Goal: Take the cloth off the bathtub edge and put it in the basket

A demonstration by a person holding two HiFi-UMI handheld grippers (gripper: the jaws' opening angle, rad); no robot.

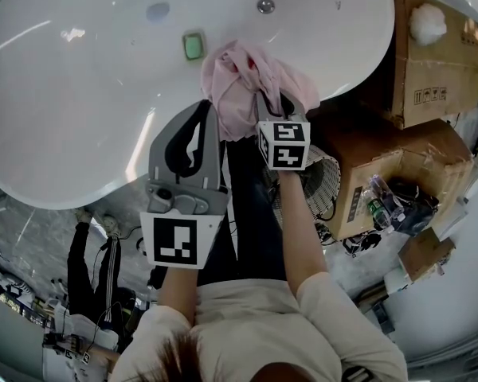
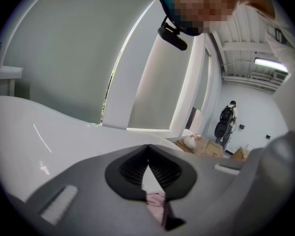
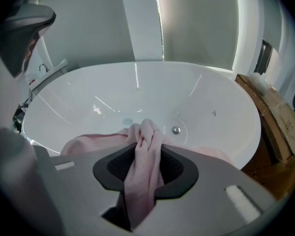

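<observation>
Beside the down-tilted right gripper (image 1: 275, 106), a basket (image 1: 323, 183) and boxes (image 1: 430, 62) were seen. The cloth (image 1: 239, 78) was clamped in it. The left gripper (image 1: 207, 110) was held closed on nothing.

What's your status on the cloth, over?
Right gripper shut on pink cloth. Left gripper shut, empty. Cloth draped over bathtub edge, not yet lifted. Nothing blocking.
</observation>
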